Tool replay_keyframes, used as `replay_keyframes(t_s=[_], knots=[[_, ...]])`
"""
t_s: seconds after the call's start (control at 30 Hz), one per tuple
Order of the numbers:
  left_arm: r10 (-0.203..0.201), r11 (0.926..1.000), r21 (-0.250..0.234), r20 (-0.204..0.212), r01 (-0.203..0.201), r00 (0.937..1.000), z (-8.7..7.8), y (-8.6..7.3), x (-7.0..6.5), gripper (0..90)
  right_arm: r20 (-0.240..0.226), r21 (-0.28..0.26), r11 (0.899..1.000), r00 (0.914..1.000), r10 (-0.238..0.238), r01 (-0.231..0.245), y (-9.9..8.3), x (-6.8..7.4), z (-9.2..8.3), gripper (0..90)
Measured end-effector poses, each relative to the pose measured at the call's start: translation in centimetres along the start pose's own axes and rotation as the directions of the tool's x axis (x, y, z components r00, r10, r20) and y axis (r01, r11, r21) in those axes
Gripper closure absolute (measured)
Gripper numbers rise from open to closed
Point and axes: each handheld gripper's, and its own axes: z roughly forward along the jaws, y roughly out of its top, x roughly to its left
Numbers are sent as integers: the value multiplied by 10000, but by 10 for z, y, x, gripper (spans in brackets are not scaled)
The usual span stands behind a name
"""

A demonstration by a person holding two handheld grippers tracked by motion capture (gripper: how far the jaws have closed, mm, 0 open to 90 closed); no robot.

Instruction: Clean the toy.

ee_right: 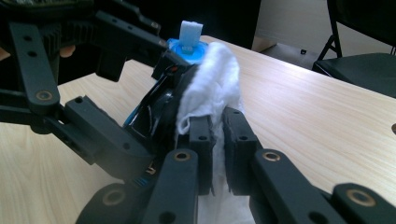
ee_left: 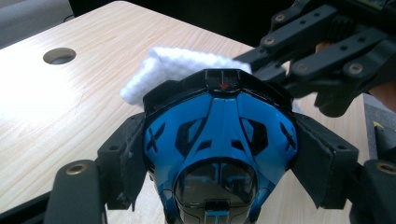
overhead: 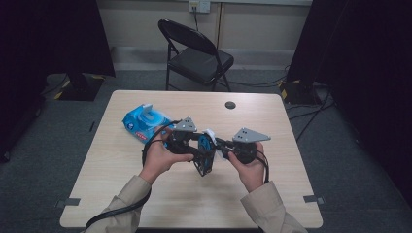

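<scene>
Left gripper (ee_left: 219, 154) fingers clamp the blue-black mouse (ee_left: 219, 140); right gripper (ee_right: 218, 135) fingers pinch the white wipe (ee_right: 210, 88); pack (overhead: 141, 121) lettering unreadable.

two tongs: the left tongs (overhead: 206, 154) and the right tongs (overhead: 219, 151), each with two black jaws. two hands hold them, a left hand (overhead: 158, 156) and a right hand (overhead: 251, 169), coming out of two beige sleeves. one blue and black mouse (ee_left: 219, 140) sits between the left jaws. one white wipe (ee_right: 210, 91) is pinched between the right jaws. one blue pack of wipes (overhead: 143, 121) lies on the worktop, with one sheet sticking up from its lid. one wooden worktop (overhead: 272, 189), with one round cable hole (overhead: 230, 105) in it. one black folding chair (overhead: 194, 53) stands behind. two grey three-cornered plates, one on each tongs. one wall socket (overhead: 199, 6) on the back wall.
</scene>
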Motion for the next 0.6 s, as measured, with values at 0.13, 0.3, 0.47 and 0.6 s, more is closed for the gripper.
replay_keyframes(t_s=[0.13,0.3,0.47,0.6], knots=[[-23,10000,-81,12,23,10000,-2,1,0,265,-89,158,9998,9999,84,-83,-5,-1,4,838],[-13,9999,-114,-54,12,10000,-4,2,1,265,-153,645,9979,9999,-10,19,-18,2,12,838],[-33,9999,-147,-99,32,9999,-6,1,2,265,-237,970,9953,9997,55,-32,-30,3,21,838],[-49,9998,-205,-112,47,9999,-8,2,2,265,-252,1236,9923,9997,-2,34,-36,5,26,837]])
